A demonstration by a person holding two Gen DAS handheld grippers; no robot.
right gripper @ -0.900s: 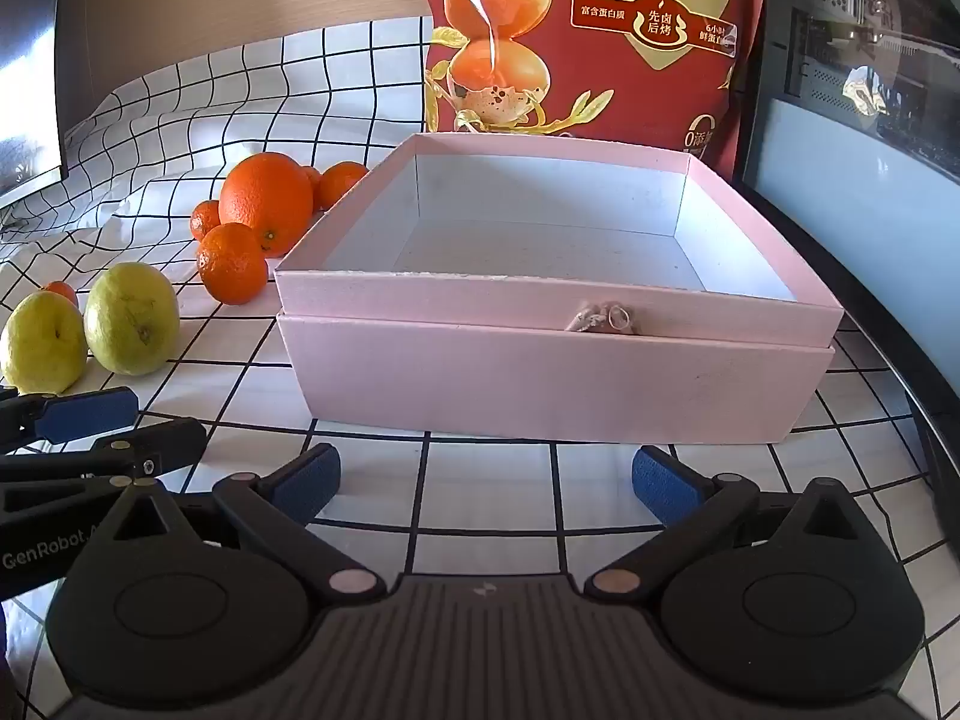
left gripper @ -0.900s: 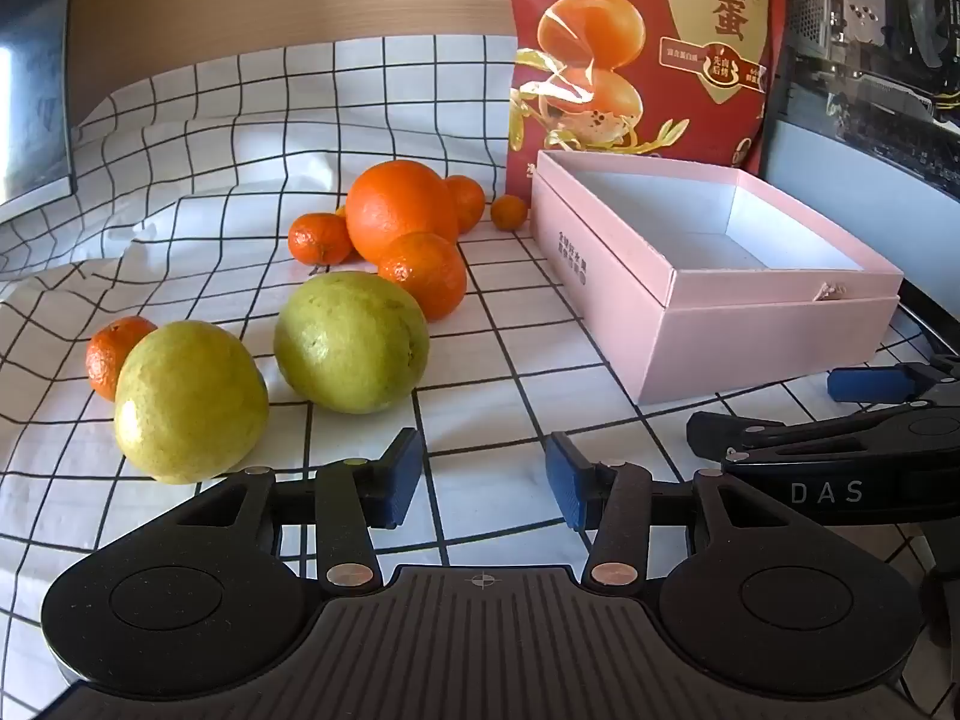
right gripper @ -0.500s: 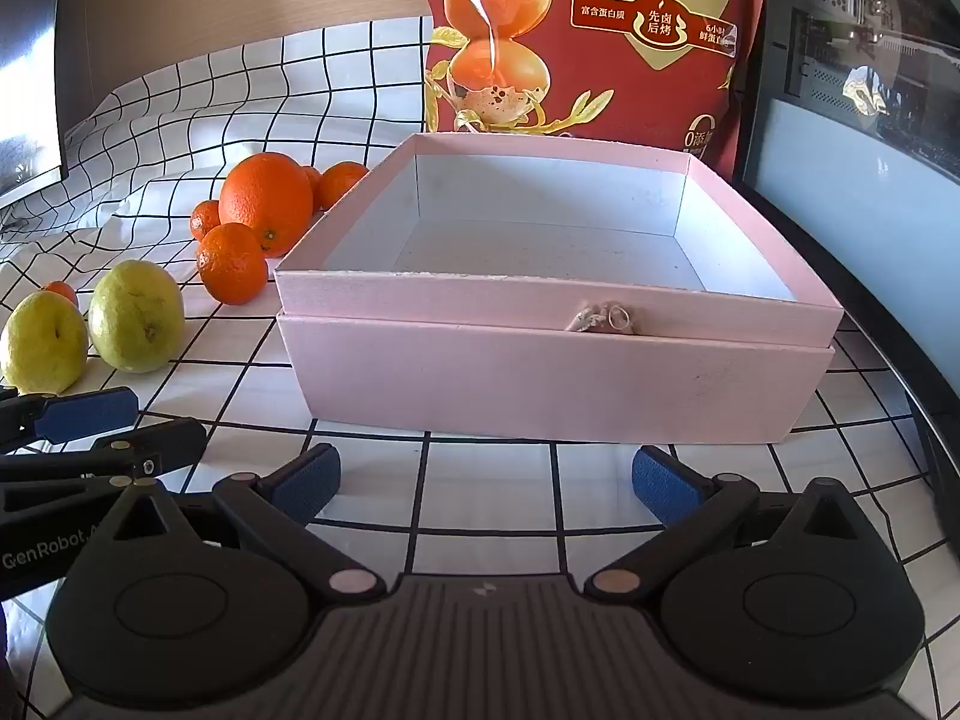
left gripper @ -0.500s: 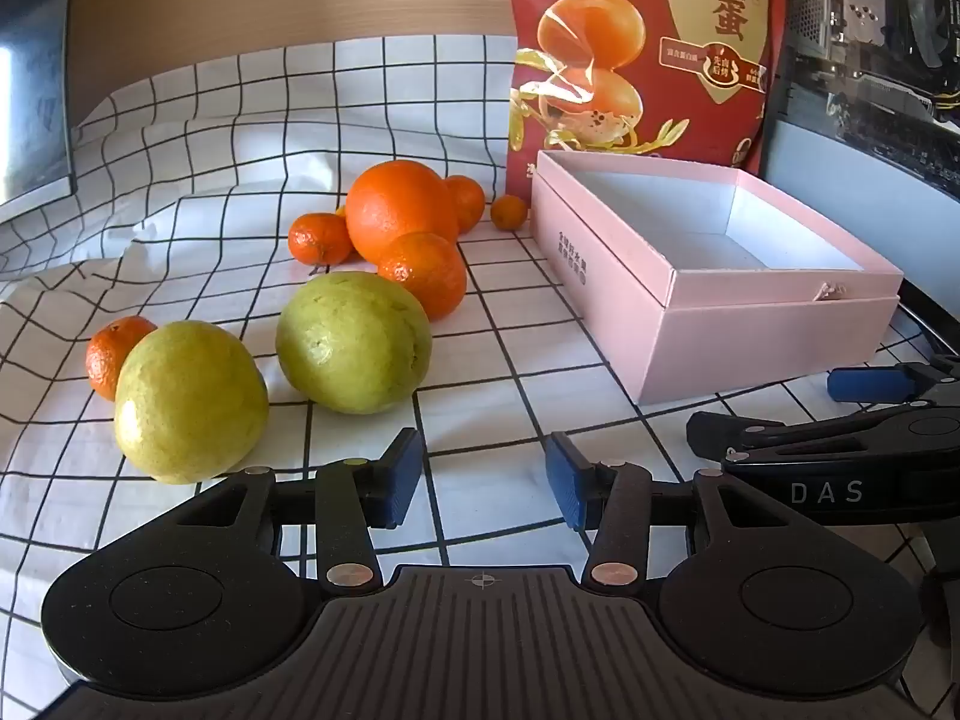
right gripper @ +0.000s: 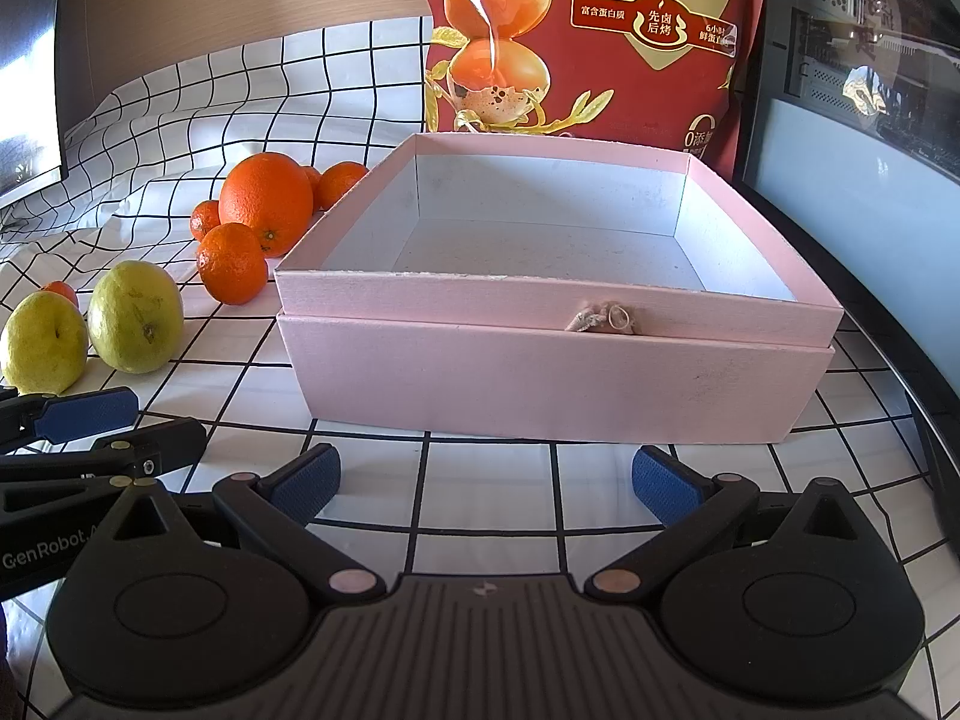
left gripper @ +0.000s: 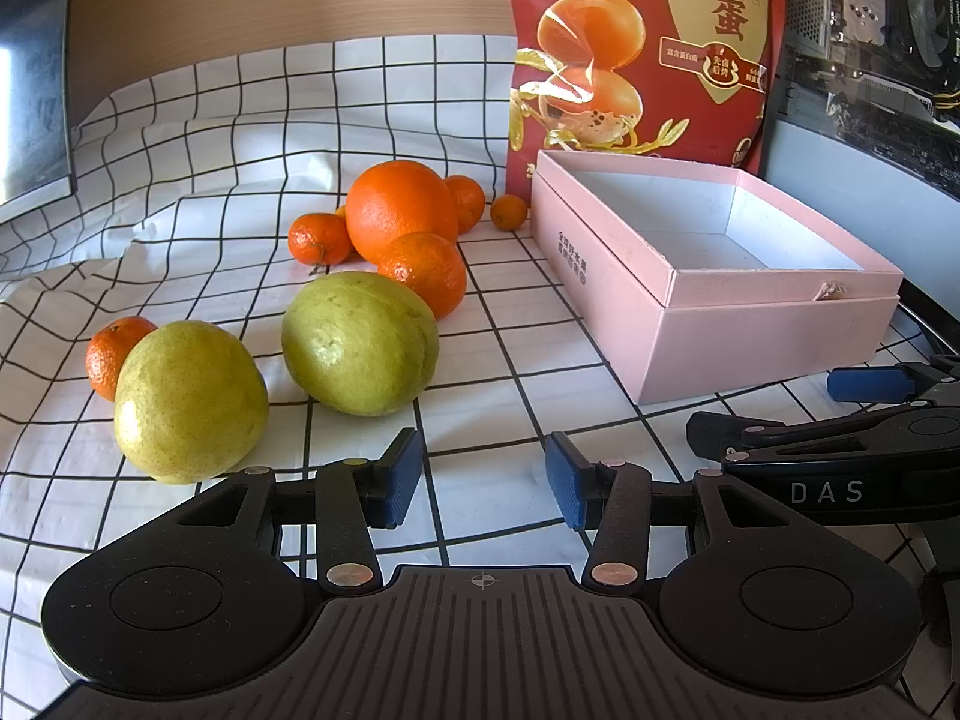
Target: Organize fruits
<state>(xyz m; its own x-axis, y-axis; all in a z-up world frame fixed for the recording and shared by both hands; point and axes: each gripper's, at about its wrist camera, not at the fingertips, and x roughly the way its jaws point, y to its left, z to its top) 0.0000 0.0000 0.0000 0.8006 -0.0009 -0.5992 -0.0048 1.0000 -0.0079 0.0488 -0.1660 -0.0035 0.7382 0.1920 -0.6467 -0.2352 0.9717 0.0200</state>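
Note:
On the checked cloth, two yellow-green fruits (left gripper: 191,402) (left gripper: 359,343) lie just ahead and left of my left gripper (left gripper: 480,474), which is open and holds nothing. Behind them sit a large orange (left gripper: 401,210) and several tangerines, one (left gripper: 423,273) touching the nearer green fruit's far side and one (left gripper: 114,354) at the far left. The pink box (right gripper: 540,372) is open and bare inside. It stands directly in front of my right gripper (right gripper: 483,480), whose jaws are wide open and empty. The same fruits (right gripper: 137,324) and orange (right gripper: 266,201) lie left of the box.
A red snack bag (left gripper: 648,48) stands behind the box. A dark computer case (right gripper: 870,90) lines the right side and a monitor edge (left gripper: 30,72) the far left. The cloth (left gripper: 240,120) rises in folds at the back. Each gripper shows at the other view's edge.
The green fruit nearer the box has rolled slightly in place. Both grippers have kept still.

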